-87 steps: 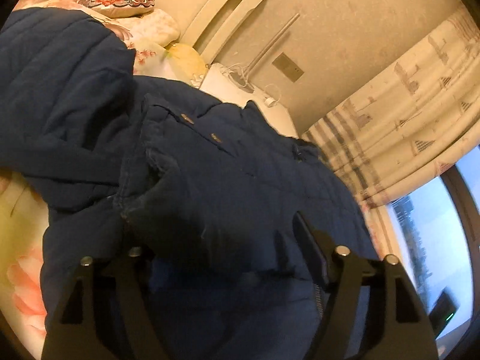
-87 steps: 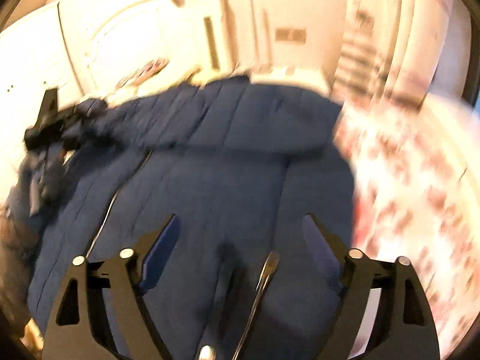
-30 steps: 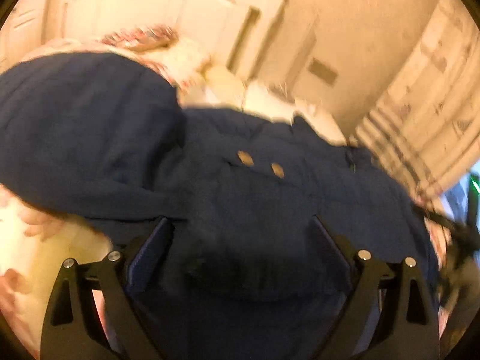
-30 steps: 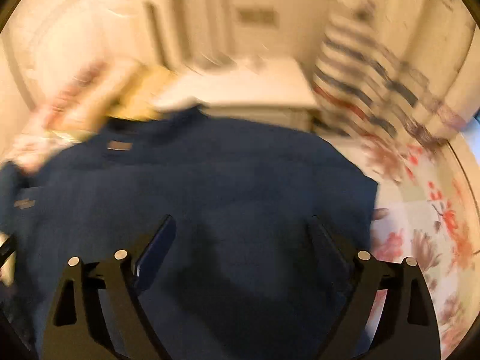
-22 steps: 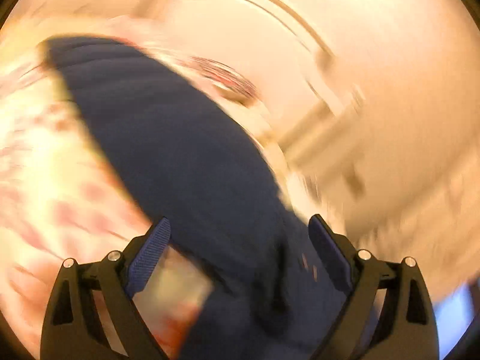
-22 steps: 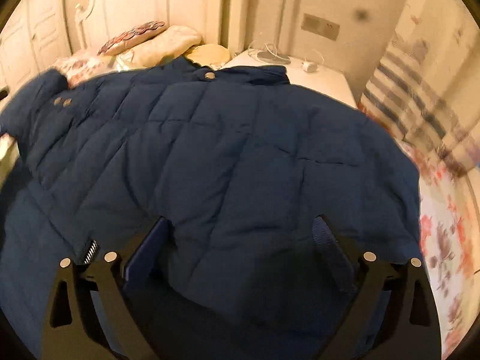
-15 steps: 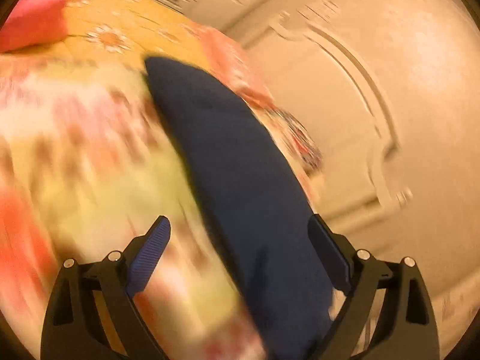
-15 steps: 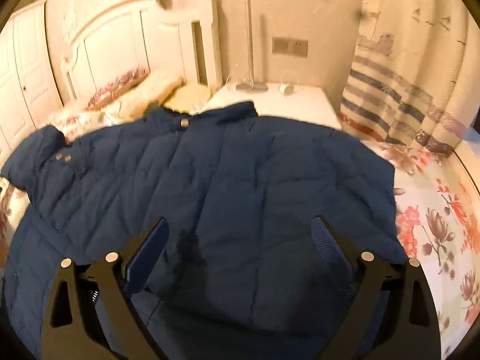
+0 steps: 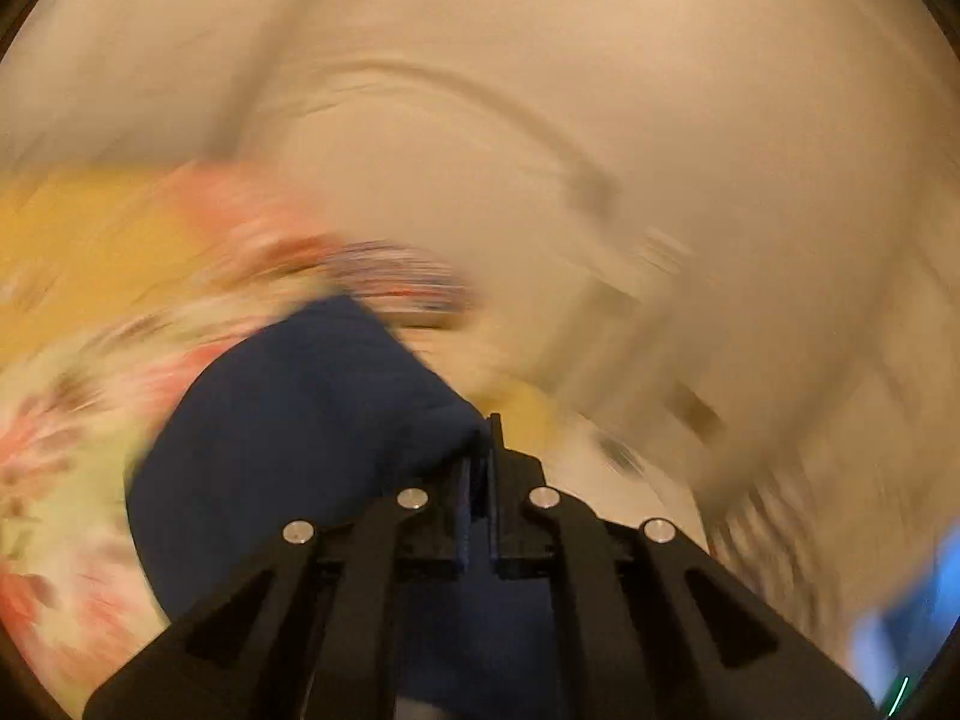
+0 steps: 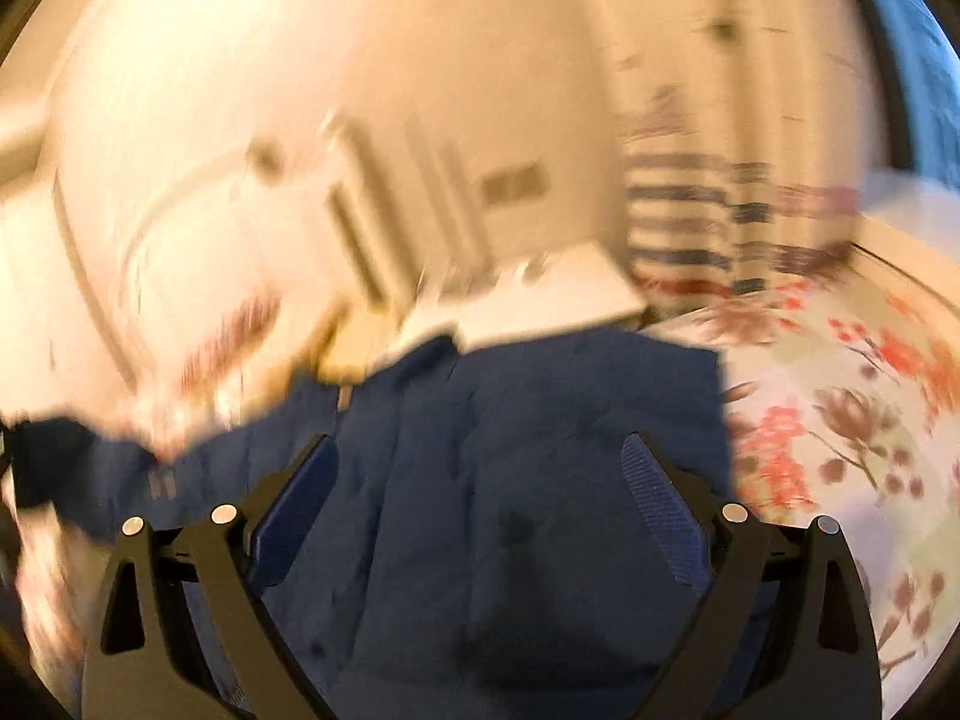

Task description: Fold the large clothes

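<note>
pinching a sleeve of the navy padded jacket point(image 9: 288, 438) between closed fingers, the left gripper point(image 9: 480, 462) looks set to fold it inward; the right gripper point(image 10: 480, 486) hovers wide open, empty, over the jacket's body spread on the floral bedspread point(image 10: 840, 396).

Navy jacket point(image 10: 510, 480), quilted, on white sheet point(image 10: 840, 420) printed with coral and mauve flowers and green leaves. Black grippers, left point(image 9: 478, 468) and right point(image 10: 480, 480), with blue pads point(image 10: 657, 510). Cream headboard point(image 10: 180, 240), cream wall point(image 10: 420, 60), white nightstand point(image 10: 540, 300), beige curtain point(image 10: 720, 210) with navy stripes.
</note>
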Demonstrator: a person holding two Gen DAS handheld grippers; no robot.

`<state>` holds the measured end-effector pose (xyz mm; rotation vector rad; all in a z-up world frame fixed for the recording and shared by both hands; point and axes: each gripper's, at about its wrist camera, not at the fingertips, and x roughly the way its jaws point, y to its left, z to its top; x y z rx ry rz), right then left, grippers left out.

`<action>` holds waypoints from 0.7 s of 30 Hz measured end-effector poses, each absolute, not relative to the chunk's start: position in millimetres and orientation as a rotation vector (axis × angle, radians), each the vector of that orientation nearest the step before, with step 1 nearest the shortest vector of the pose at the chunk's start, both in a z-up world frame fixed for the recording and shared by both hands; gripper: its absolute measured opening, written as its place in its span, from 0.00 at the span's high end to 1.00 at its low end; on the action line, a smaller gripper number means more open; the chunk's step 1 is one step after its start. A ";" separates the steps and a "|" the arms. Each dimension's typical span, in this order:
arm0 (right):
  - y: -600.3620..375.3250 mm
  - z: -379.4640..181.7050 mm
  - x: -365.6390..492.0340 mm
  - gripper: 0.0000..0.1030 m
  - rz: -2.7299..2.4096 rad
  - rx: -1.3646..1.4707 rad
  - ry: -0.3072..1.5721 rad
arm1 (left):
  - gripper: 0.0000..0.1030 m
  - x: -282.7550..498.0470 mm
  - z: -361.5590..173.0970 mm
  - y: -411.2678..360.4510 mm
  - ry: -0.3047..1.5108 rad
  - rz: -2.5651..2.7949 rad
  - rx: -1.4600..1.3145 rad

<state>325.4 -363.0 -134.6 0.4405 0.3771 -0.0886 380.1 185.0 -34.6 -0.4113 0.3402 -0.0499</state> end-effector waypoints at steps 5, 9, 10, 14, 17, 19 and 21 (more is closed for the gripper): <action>-411.4 -142.3 310.3 0.10 -0.142 0.649 0.310 | 0.91 360.7 -53.8 -21.1 0.469 -0.381 -0.031; -429.9 -150.1 305.4 0.10 -0.164 0.730 0.311 | 0.72 367.8 -136.7 -136.2 0.752 -0.522 0.168; -430.8 -150.7 306.2 0.10 -0.161 0.734 0.316 | 0.62 366.4 -155.9 -148.8 0.798 -0.522 0.211; -422.0 -151.1 308.5 0.10 -0.140 0.702 0.335 | 0.39 348.3 -165.2 -167.2 0.730 -0.492 0.404; -416.6 -149.9 311.4 0.10 -0.132 0.674 0.346 | 0.37 322.9 -124.2 -142.4 0.625 -0.504 0.333; -414.5 -149.8 312.2 0.10 -0.125 0.664 0.353 | 0.21 306.9 -94.9 -114.1 0.512 -0.496 0.228; -412.7 -149.7 312.4 0.10 -0.123 0.659 0.356 | 0.02 289.4 -71.4 -58.8 0.375 -0.430 0.061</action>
